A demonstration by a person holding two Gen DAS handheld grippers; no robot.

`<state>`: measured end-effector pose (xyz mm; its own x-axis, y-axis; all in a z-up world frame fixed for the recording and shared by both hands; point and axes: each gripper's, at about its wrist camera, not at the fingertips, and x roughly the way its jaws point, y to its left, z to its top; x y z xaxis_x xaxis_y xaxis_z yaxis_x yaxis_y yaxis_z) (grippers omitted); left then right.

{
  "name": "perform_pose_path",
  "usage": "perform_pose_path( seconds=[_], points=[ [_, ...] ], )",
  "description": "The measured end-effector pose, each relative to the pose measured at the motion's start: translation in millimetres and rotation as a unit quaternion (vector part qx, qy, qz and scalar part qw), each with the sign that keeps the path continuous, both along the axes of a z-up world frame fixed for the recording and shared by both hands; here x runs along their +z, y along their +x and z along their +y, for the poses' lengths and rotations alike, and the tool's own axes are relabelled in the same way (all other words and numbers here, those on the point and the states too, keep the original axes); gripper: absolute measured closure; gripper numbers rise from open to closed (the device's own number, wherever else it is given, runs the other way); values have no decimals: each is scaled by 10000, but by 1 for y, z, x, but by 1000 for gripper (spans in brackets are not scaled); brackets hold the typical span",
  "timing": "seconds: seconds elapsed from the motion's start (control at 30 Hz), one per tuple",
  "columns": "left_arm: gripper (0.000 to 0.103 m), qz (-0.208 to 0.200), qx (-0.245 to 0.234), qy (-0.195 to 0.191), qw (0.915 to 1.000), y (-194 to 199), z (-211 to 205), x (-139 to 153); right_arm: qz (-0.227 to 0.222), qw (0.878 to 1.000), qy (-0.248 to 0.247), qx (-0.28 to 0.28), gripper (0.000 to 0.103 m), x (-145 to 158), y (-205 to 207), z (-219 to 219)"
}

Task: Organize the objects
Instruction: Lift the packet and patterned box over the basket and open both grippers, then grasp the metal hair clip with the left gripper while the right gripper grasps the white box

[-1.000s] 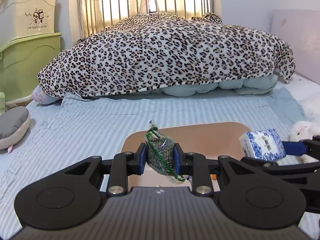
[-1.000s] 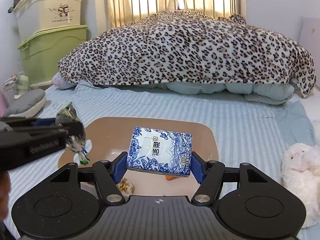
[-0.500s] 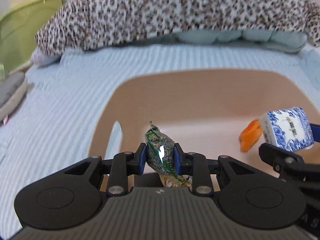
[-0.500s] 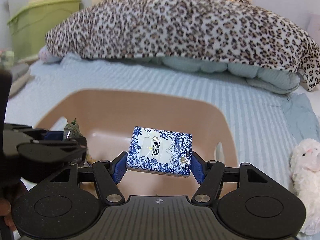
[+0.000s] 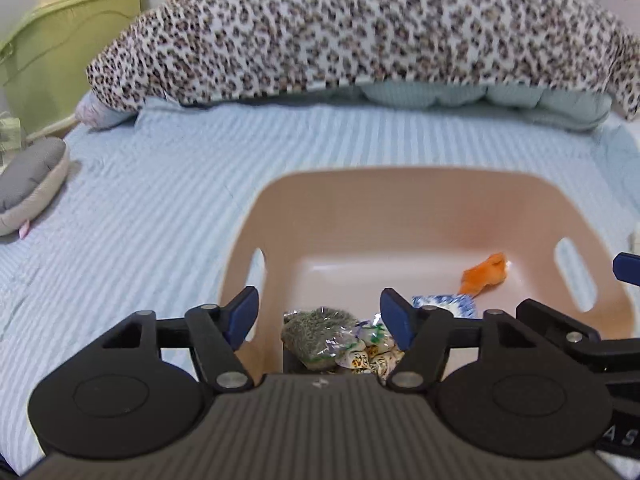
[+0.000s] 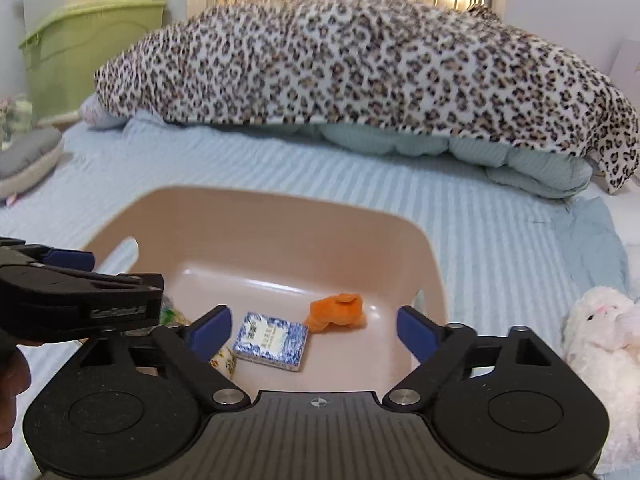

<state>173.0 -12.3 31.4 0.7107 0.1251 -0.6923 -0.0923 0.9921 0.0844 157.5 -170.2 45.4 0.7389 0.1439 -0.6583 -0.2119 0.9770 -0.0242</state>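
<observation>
Bin filling, both grippers empty over the bin

Jaws stood wide apart on both tools. The left gripper (image 5: 319, 316) hovered over the near left corner of the beige bin (image 5: 400, 184), with nothing between its blue pads. The seed bag (image 5: 318, 330) lay on the bin floor directly below it, resting against a few small patterned packets (image 5: 370, 356). The right gripper (image 6: 314, 328) hung over the near edge of the bin, equally spread and holding nothing. The tissue pack (image 6: 272, 340) lay flat on the bin floor under it, just beside the orange toy (image 6: 336, 312), which sat further in toward the bin's right wall.

Judging from this, both drops looked complete. Doing the step well would mean lifting each tool straight up and clear of the bin walls before swinging away, so a pad did not snag a handle slot or nudge the bin across the striped sheet (image 6: 500, 248). The white plush toy (image 6: 600, 336), outside the bin to its right, seemed a likely next pick.
</observation>
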Motion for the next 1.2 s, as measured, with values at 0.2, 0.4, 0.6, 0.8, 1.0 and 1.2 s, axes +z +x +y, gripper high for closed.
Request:
perform_pose_path(
  seconds=[0.2, 0.4, 0.6, 0.8, 1.0, 1.2],
  points=[
    [22, -244, -47, -97, 9996, -30, 2, 26, -204, 9997, 86, 138, 0, 22, -27, -7],
    [21, -111, -247, -31, 9996, -53, -1, 34, -261, 9994, -82, 209, 0, 27, -55, -5],
    [21, 153, -387, -54, 9991, -72, 3, 29, -54, 9992, -60, 387, 0, 24, -75, -5],
    [21, 647, -619, 18, 9960, -81, 3, 7, 427, 9975, -189, 530, 0, 8, -81, -3],
    [21, 1206, -712, 145, 9900, -81, 5, -24, 968, 9926, -427, 598, 0, -19, -77, 1],
    [21, 1436, -783, 245, 9862, -81, 5, -48, 1373, 9881, -400, 559, 0, -41, -74, 1]
  ],
)
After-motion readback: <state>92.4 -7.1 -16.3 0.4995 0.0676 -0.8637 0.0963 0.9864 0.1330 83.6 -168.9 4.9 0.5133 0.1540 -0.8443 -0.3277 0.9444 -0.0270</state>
